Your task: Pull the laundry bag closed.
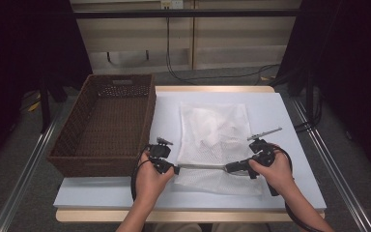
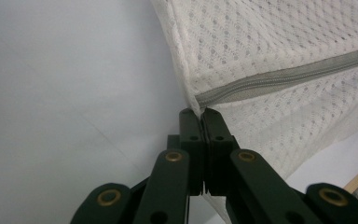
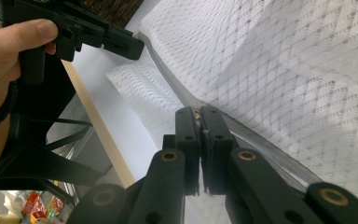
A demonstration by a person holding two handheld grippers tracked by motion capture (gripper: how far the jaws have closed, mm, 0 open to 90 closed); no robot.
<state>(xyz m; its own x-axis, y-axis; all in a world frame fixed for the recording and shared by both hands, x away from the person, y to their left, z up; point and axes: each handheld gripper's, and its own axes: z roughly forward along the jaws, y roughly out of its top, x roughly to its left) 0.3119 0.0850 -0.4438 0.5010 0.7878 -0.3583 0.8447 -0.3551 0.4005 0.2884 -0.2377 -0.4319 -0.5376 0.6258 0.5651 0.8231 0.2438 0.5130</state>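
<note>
One white mesh laundry bag [image 1: 214,145] lay flat on the white table [image 1: 280,121], long axis running near to far, its grey zipper [image 2: 284,77] crossing left to right along the near part. Two grippers: left gripper [image 1: 175,169] clamped on the zipper's left end, right gripper [image 1: 227,168] clamped farther right along it. One brown wicker basket [image 1: 107,121] stood left of the bag.

Brown wicker basket [image 1: 104,125] on table's left edge; white tabletop [image 1: 280,140]; cables on floor behind.
</note>
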